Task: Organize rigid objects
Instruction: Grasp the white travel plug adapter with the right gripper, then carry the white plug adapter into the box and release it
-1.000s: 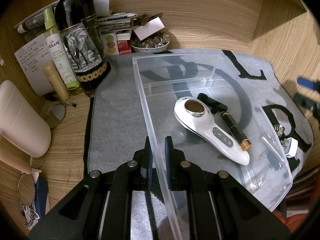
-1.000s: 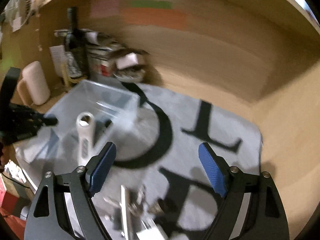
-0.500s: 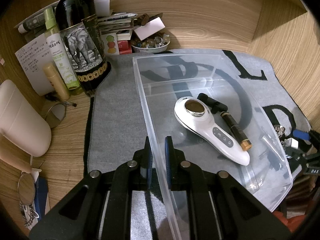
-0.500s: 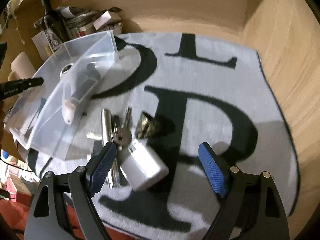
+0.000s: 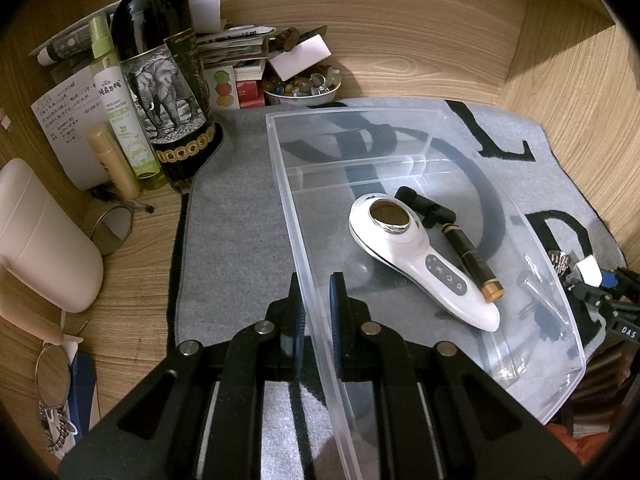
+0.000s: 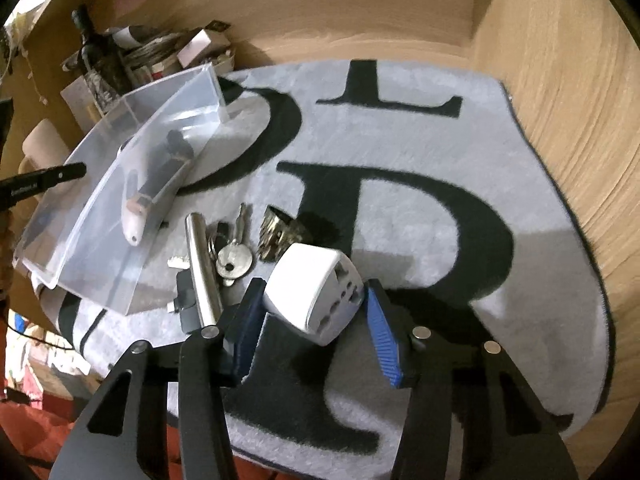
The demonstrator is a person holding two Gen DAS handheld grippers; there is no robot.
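- Only the right wrist view showed the right gripper (image 6: 314,322), its jaws closing with a white travel adapter (image 6: 314,294) between the blue pads; the left pad looked to be against the adapter, but whether the right pad touched it could not be told.
- Just beyond the left finger in that view lay a steel cylinder (image 6: 203,268), a bunch of keys (image 6: 234,258) and a brass-coloured metal piece (image 6: 276,236), all on the grey lettered mat (image 6: 460,152).
- Only the left wrist view showed the left gripper (image 5: 316,322) clamped tight on the near wall of the clear plastic bin (image 5: 288,184).
- Ahead of those fingers, inside the bin, lay a white handheld device (image 5: 416,264), a black part (image 5: 424,206) and a dark tube with a gold end (image 5: 472,262).
- Left of the fingers stood a dark wine bottle with an elephant label (image 5: 164,92) and a green spray bottle (image 5: 120,108).
- Compared with a second earlier, the right gripper had come down from above the mat to the adapter and narrowed its wide jaws; the left gripper had kept its hold on the bin.
- Both grippers pointed steeply downward.
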